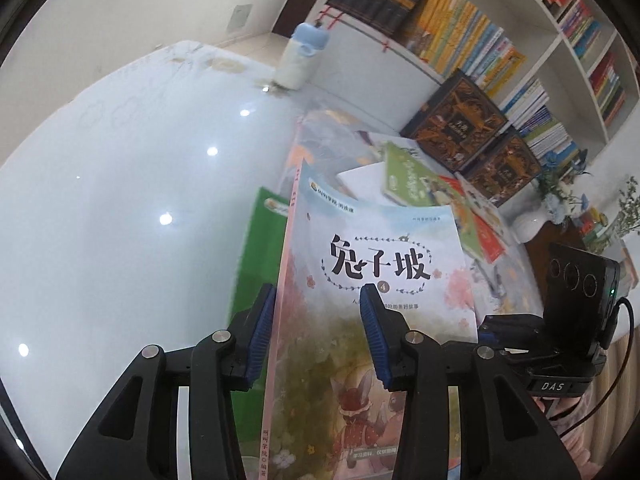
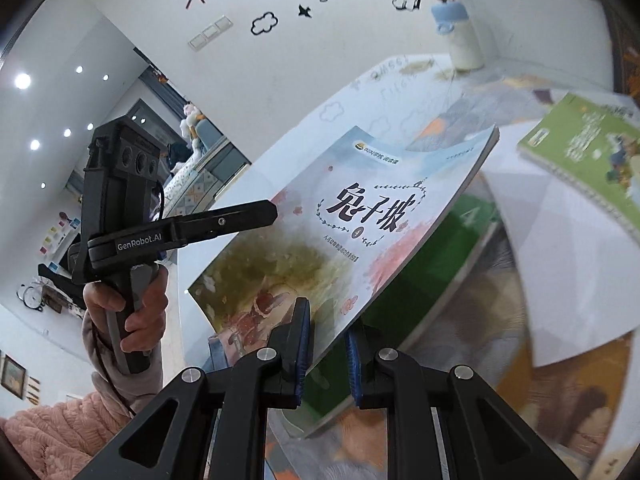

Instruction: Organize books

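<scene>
A thin pastel picture book with black Chinese title and a "4" (image 1: pixel 380 264) is held up off the table, tilted; it also shows in the right wrist view (image 2: pixel 360 216). My left gripper (image 1: pixel 316 320) straddles its spine edge with blue pads wide apart, one pad on each side; the gap looks wider than the book. My right gripper (image 2: pixel 326 344) has its pads on both sides of the book's lower edge and grips it. A green book (image 1: pixel 260 280) lies flat under it on the table.
More books lie scattered on the white table (image 1: pixel 120 220): a green-covered one (image 2: pixel 588 152), white sheets (image 2: pixel 560 260), dark ornate boxes (image 1: pixel 460 120). A white bottle with blue cap (image 1: pixel 300 56) stands at the far edge. Full bookshelves (image 1: pixel 560 40) rise behind.
</scene>
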